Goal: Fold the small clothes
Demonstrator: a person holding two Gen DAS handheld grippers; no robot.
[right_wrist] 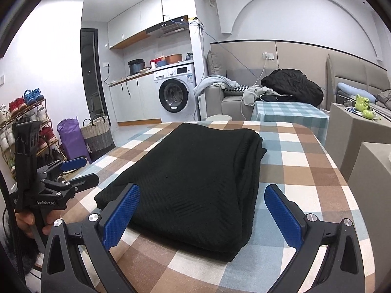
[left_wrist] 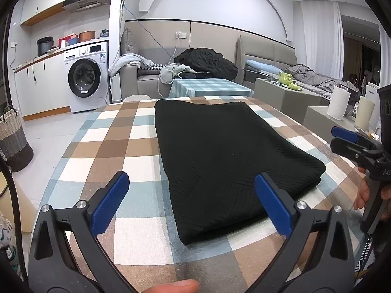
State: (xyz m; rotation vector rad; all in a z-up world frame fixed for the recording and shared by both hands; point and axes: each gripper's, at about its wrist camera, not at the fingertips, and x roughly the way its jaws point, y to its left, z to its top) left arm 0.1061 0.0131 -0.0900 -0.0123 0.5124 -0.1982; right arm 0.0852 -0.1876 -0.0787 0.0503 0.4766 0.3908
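Matt ribbed knit garment point(left_wrist: 220, 161), checked cloth tablecloth point(left_wrist: 122, 146)

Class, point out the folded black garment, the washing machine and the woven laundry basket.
folded black garment point(left_wrist: 220, 156), left wrist view, top face.
washing machine point(right_wrist: 174, 96), right wrist view, door glass.
woven laundry basket point(right_wrist: 97, 134), right wrist view, front wall.

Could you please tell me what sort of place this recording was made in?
Most likely a small studio apartment: a washing machine sits under a kitchen counter, a sofa and a bed share the same room, and a shoe rack stands by the wall.
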